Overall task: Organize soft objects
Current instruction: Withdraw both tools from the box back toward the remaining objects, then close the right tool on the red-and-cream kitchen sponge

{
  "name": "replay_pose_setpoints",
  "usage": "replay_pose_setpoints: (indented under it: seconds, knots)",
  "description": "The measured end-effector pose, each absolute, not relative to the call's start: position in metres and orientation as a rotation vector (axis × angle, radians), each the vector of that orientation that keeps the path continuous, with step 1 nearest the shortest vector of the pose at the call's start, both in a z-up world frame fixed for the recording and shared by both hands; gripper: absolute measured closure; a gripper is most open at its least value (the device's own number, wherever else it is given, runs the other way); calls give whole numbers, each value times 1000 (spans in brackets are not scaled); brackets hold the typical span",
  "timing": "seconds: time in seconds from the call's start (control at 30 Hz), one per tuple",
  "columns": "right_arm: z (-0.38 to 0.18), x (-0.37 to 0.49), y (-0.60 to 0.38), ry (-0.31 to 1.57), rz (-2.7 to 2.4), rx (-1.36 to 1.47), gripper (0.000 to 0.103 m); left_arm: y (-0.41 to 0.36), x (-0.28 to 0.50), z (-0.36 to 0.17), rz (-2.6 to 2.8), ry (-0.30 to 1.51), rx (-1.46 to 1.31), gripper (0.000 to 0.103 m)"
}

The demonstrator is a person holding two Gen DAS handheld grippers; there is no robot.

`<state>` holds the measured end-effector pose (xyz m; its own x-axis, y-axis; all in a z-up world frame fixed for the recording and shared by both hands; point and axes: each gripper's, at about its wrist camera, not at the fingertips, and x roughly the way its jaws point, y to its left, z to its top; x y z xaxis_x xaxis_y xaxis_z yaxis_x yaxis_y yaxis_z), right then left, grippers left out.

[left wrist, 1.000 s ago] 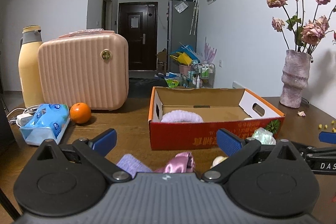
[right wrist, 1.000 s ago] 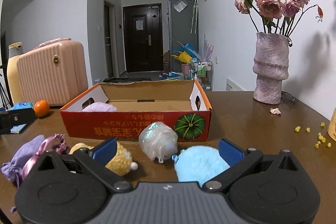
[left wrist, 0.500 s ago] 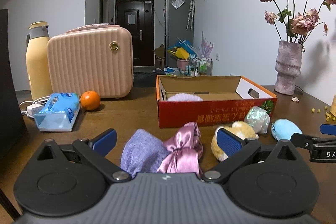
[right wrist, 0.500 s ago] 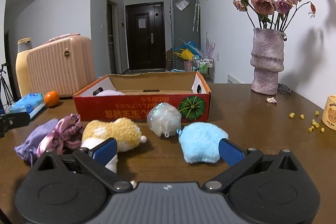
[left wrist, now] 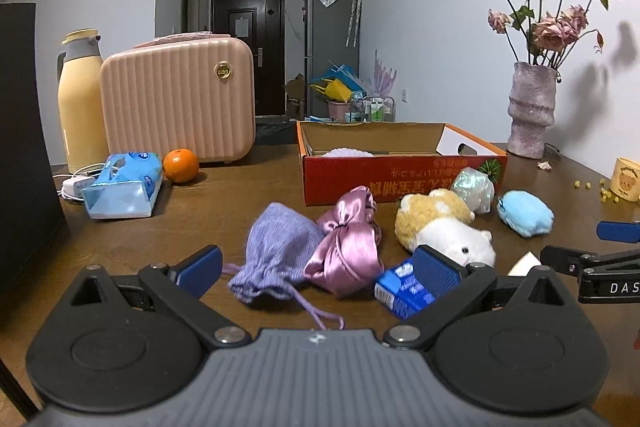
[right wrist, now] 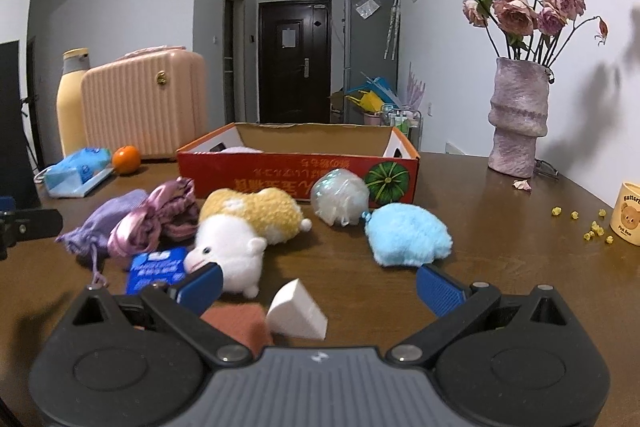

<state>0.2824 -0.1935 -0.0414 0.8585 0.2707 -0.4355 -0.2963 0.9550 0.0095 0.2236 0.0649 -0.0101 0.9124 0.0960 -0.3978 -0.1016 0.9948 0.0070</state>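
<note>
While both the left gripper [left wrist: 318, 261] and right gripper [right wrist: 318, 283] hang wide open and empty, the pouches [left wrist: 280, 251], plush [right wrist: 248, 223] and blue puff [right wrist: 408, 235] lie on the table [right wrist: 480, 227] just before the box [right wrist: 296, 175].

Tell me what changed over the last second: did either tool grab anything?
Both tools pulled back from the red box, bringing the purple pouch, pink satin pouch, plush toy and blue puff into fuller view. The left tool and right tool are open and empty. The soft items and box stayed put.
</note>
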Motion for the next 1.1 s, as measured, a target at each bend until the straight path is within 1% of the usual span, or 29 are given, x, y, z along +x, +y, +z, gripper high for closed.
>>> replay_pose_setpoints:
  seconds: [0.4, 0.7, 0.97, 1.07, 1.1]
  knots:
    - [-46, 257, -174, 512, 360, -85, 0, 78, 194, -23, 113, 437, -17, 0]
    - [-55, 264, -159, 596, 391, -83, 0, 83, 188, -23, 99, 441, -43, 0]
    - [-63, 278, -166, 669, 435, 47, 0, 84, 186, -23, 86, 443, -54, 0]
    - [-65, 283, -170, 689, 457, 94, 5, 84, 187, -24, 85, 448, -54, 0]
    - [-66, 283, -171, 691, 471, 107, 11, 84, 187, -24, 86, 448, -54, 0]
